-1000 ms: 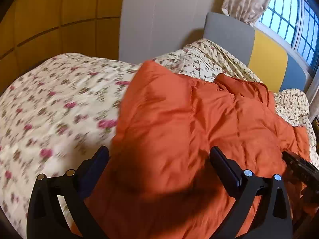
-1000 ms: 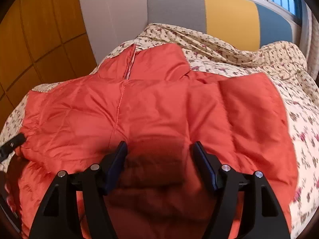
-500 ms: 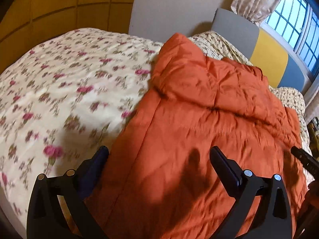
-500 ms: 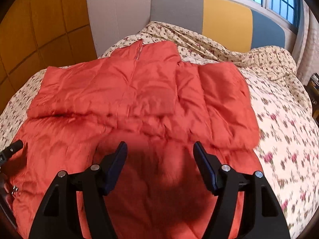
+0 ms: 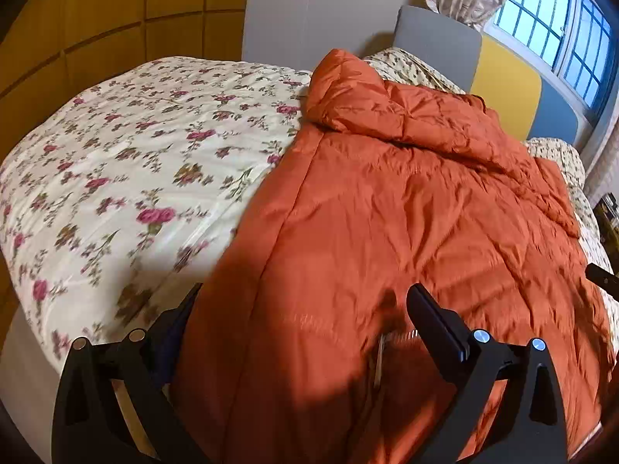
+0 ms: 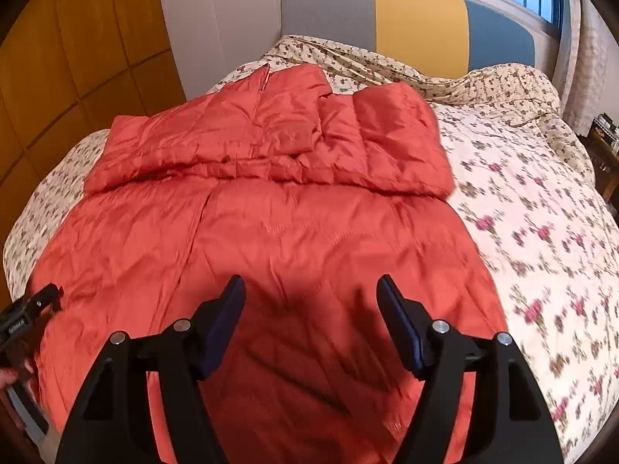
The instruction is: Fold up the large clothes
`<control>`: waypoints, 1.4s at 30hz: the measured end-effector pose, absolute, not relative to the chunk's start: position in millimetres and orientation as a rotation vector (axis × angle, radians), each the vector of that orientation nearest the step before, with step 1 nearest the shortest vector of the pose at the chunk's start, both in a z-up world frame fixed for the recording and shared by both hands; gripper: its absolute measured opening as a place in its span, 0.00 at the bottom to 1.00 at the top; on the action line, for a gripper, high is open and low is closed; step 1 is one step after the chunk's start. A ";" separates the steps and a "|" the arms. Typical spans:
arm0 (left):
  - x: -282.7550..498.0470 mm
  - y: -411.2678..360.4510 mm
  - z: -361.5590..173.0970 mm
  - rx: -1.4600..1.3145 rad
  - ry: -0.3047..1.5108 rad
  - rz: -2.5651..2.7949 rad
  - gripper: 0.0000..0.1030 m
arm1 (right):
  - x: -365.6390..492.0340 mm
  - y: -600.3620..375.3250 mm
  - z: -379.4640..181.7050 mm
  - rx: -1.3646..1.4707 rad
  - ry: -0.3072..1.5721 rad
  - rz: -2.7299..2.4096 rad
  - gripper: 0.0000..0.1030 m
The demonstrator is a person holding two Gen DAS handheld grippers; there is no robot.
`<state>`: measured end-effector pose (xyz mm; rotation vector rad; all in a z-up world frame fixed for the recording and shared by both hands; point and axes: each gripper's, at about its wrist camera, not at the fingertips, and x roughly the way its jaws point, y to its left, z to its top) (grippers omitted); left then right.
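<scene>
An orange puffer jacket (image 5: 406,212) lies spread on the floral bed, its upper part and sleeves folded across at the far end (image 6: 271,143). My left gripper (image 5: 305,305) is open above the jacket's near left edge; the hem bulges up between its fingers, and the left finger is partly hidden behind it. My right gripper (image 6: 311,301) is open and empty above the jacket's lower part (image 6: 309,239). The left gripper also shows at the left edge of the right wrist view (image 6: 27,309). The right gripper's tip shows at the right edge of the left wrist view (image 5: 601,274).
The floral bedcover (image 5: 116,178) lies bare left of the jacket and right of it (image 6: 541,232). A grey, yellow and blue headboard (image 6: 418,27) stands behind, under a window (image 5: 561,27). Wooden panels (image 6: 77,46) are on the left. The bed's near edge (image 5: 23,348) is close.
Both grippers have pulled back toward the near end of the jacket, both open. The folded upper part now lies farther off, and more of the lower jacket and bed shows.
</scene>
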<state>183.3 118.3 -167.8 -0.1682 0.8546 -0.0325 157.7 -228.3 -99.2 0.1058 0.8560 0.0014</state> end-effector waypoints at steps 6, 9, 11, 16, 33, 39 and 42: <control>161.5 132.3 -166.6 -0.186 0.848 -0.001 0.97 | 126.9 -243.7 -99.9 0.097 0.866 -0.050 0.71; 151.6 141.7 -165.4 -0.206 0.858 0.005 0.97 | 107.2 -259.4 -100.0 0.124 0.860 -0.080 0.74; 145.6 146.7 -165.5 -0.206 0.868 0.016 0.97 | 93.7 -272.5 -101.0 0.135 0.864 -0.107 0.74; 133.0 159.3 -170.1 -0.237 0.889 -0.021 0.97 | 60.6 -311.8 -110.2 0.194 0.907 -0.184 0.74; 101.8 134.2 -158.5 -0.119 0.862 -0.205 0.16 | 22.1 -324.2 -127.1 0.368 0.966 -0.022 0.12; 82.6 132.3 -134.8 -0.122 0.804 -0.248 0.13 | 4.1 -329.5 -107.9 0.413 0.926 0.009 0.10; 65.5 134.3 -123.1 -0.125 0.789 -0.279 0.13 | -11.1 -333.6 -100.7 0.449 0.917 0.027 0.10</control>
